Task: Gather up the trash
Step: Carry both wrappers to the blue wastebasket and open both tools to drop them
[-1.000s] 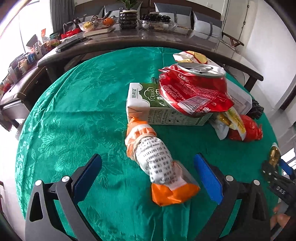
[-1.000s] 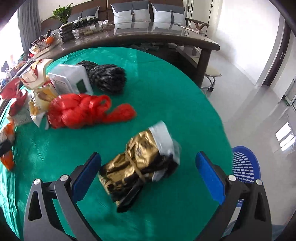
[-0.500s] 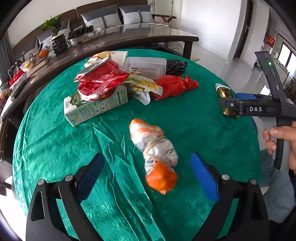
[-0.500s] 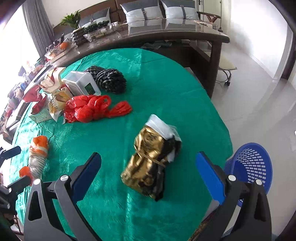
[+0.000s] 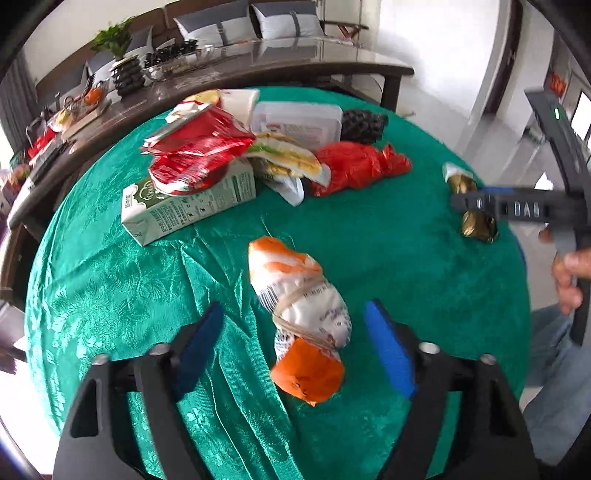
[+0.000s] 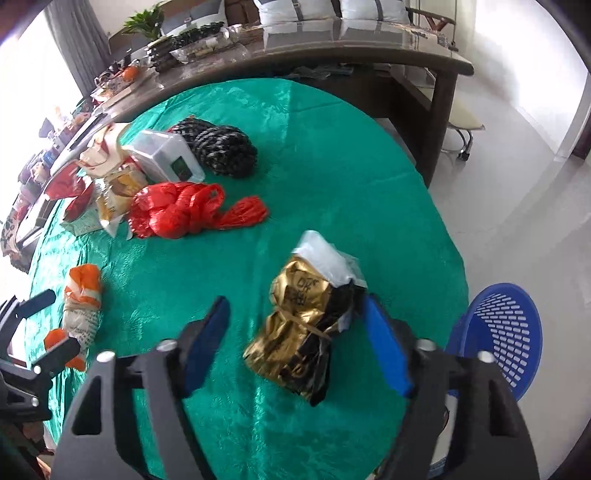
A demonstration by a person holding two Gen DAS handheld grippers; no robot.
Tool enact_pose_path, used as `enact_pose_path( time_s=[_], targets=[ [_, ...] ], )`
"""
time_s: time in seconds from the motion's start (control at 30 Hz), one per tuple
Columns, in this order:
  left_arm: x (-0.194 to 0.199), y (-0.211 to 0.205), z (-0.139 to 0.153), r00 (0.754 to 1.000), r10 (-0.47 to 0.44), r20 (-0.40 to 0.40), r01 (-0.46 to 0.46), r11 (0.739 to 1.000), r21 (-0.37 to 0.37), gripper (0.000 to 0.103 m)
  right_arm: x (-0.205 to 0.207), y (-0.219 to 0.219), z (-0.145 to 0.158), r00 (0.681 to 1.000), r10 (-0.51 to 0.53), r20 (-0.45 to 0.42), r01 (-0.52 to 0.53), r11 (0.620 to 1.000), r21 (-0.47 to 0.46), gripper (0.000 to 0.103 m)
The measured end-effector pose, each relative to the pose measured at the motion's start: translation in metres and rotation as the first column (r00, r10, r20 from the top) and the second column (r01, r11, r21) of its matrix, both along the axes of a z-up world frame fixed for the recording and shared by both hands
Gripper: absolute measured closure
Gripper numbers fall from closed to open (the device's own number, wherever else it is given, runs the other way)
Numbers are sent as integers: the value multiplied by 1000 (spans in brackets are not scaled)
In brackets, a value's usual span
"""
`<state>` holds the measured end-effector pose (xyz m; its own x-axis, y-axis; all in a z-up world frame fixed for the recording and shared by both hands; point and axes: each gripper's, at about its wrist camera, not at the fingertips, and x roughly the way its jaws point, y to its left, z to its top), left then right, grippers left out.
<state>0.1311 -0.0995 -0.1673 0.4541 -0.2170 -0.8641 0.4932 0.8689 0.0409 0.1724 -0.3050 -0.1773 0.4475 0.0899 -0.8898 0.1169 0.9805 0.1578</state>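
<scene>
both grippers are mid-grasp. the left gripper [image 5: 291, 347] is closing its fingers around the orange packet [image 5: 299, 314] on the counter [image 5: 110, 280], not yet pressing. the right gripper [image 6: 295, 343] is closing on the gold packet [image 6: 303, 325], one finger about touching. next: finish clamping, lift, carry to the blue basket [image 6: 506, 332].

Bright living room with a round table under a green cloth [image 6: 332, 147].

Behind it stands a long dark wooden table [image 6: 369, 48] with a glossy top, then a sofa with grey and white cushions [image 5: 280, 18] and a potted plant [image 6: 144, 22]. White walls, pale shiny tiled floor [image 6: 517, 166], daylight from a window at left.
</scene>
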Motion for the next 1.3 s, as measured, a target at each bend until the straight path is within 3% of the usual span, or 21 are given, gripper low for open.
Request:
enact_pose_path(
  time_s=[0.03,0.17,0.27,0.37,0.57,0.7,0.87,1.0,1.3],
  targets=[
    [-1,-2,-3,1000,-14,-17,15,1000,11,57,0,-2,0,1000,10,-1,-10,1000,13,57],
    [-1,1,-6,999,-2,-35,1,1000,-24,60,-8,-8,11,999,37,37,-39,997,65,60],
    [2,2,7,999,6,-52,-13,990,-137,61,-15,-16,25,996,48,80,-57,992,110,60],
    [1,-17,27,998,-38,-43,29,978,-208,61,-20,-34,39,993,38,108,-54,986,157,60],
    [-5,-114,53,978,-203,-53,177,932,-316,61,-50,-133,59,988,-100,116,87,989,117,60],
    [-16,-210,53,941,-332,-71,291,895,-338,61,-83,-215,49,969,-238,61,232,969,87,60],
    [-28,-316,30,890,-437,-129,371,860,-350,60,-114,-287,16,935,-355,-15,355,932,65,60],
    [-29,-387,2,866,-468,-177,391,853,-346,60,-130,-328,-11,904,-425,-40,427,902,66,60],
    [-26,-478,-66,836,-490,-248,405,855,-324,60,-157,-379,-41,849,-527,-46,527,834,165,60]
  ],
)
